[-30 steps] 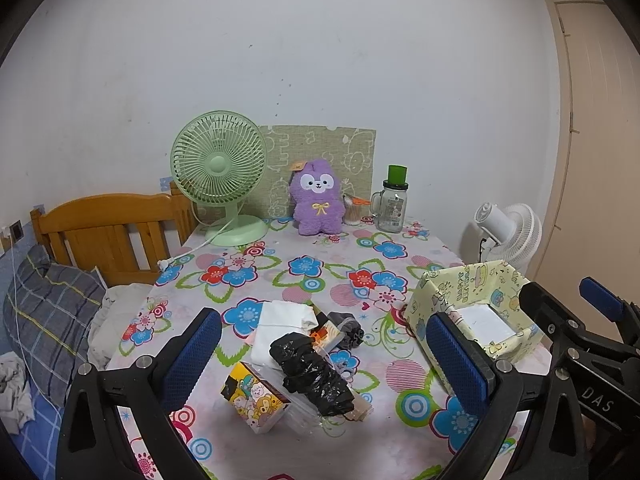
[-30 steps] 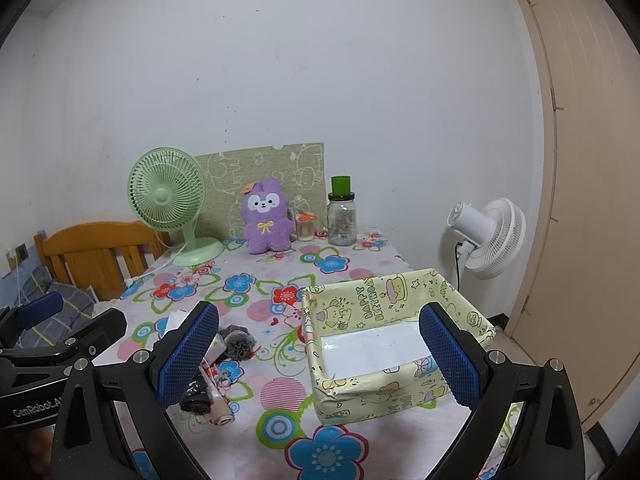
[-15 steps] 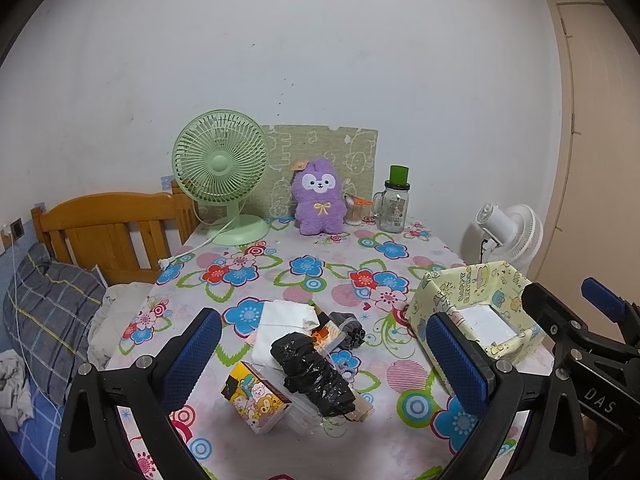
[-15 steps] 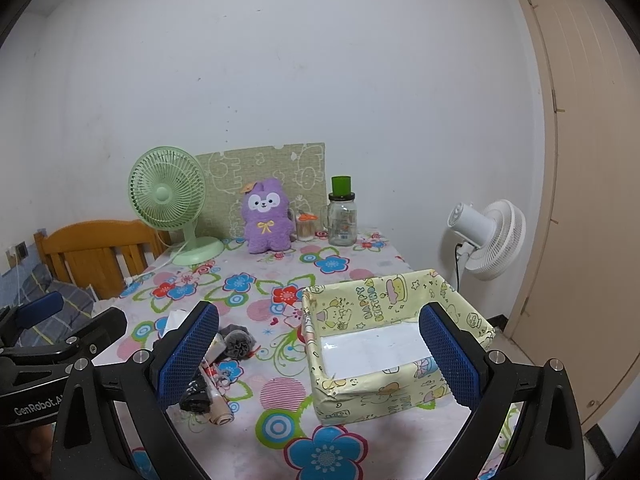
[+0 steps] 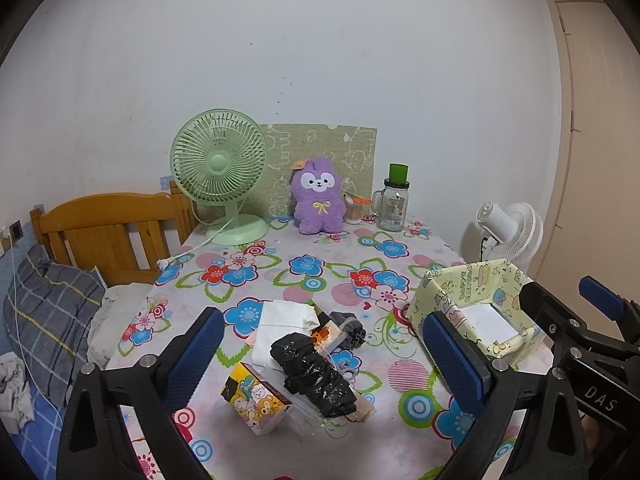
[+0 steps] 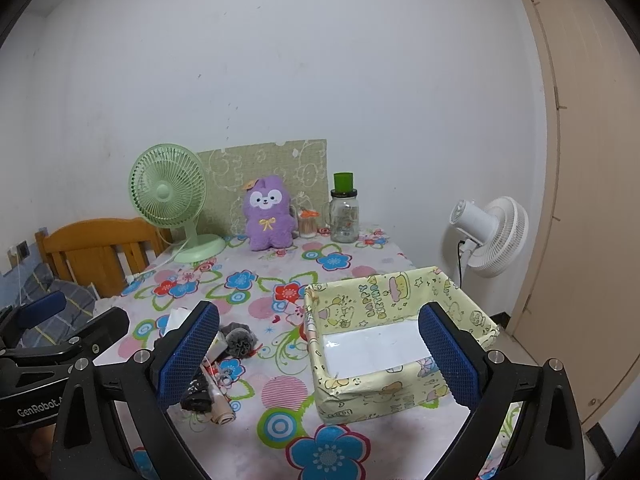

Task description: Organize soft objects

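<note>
Both claws we hold spread wide with nothing between the blue pads: our left gripper point(image 5: 324, 354) hangs above the near part of the flowered table point(image 5: 340, 264), our right gripper point(image 6: 320, 354) above its near right side. Under the left one we see the heap of soft things: a white folded cloth point(image 5: 280, 322) at the far side, a crumpled black plastic bag point(image 5: 314, 374) lying across the middle, a grey scrunched piece point(image 5: 352, 326) just right of the cloth, and a small cartoon-printed box point(image 5: 256, 398) at the near left, touching the heap. To the right of the heap, apart from it, stands the yellow paper-covered box point(image 6: 380, 296), open at the top, its white floor bare. From the right wrist view this box lies between our right claw's pads, though well below them. At the far edge of the table a purple plush point(image 5: 319, 198) sits upright against a green patterned board point(image 5: 352, 152), with a green desk fan point(image 5: 219, 168) to its left and a glass jar point(image 5: 392, 204) with a green cap to its right. A white fan point(image 6: 490, 236) stands off the table at the right.
</note>
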{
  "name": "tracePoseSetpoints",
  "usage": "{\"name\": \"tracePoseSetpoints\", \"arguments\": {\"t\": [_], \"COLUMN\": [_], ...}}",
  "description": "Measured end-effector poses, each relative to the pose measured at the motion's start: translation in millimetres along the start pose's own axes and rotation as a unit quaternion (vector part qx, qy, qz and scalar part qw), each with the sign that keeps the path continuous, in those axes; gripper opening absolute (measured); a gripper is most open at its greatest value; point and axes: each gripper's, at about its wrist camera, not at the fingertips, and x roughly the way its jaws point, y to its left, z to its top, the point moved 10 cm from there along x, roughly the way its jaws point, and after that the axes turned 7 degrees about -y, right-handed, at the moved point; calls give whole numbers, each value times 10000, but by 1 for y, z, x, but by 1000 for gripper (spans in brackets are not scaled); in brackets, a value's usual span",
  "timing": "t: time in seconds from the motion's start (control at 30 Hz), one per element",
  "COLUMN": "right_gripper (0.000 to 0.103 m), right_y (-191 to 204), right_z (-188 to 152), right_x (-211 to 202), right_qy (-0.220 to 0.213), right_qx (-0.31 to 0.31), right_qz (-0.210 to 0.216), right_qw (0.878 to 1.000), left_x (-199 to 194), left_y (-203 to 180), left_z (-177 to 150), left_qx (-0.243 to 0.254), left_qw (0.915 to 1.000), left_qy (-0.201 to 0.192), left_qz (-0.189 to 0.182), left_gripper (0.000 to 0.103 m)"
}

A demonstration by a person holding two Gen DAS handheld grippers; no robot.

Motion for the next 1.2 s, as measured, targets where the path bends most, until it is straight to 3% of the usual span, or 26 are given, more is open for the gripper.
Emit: {"name": "tracePoseSetpoints", "arguments": {"t": [0.43,0.9,1.2], "right_gripper": [94,94,92], "right_y": [21,73,105], "right_z": [-11,-41,-69], "right_x": [17,50,79], "right_qy": [194,557,1008], "right_qx": [-81,-164,-332], "right_qz": [240,656,885], "right_qw": [9995,9962,9904], "left_x": [18,54,79], "left_y": [16,61,79], "left_z": [-15,-55,-83], "left_qx": [127,133,94], "left_qw": [9995,9946,9893], "left_qy": [248,945,1390], "left_qz": [166,398,441], "left_gripper": [92,91,90]}}
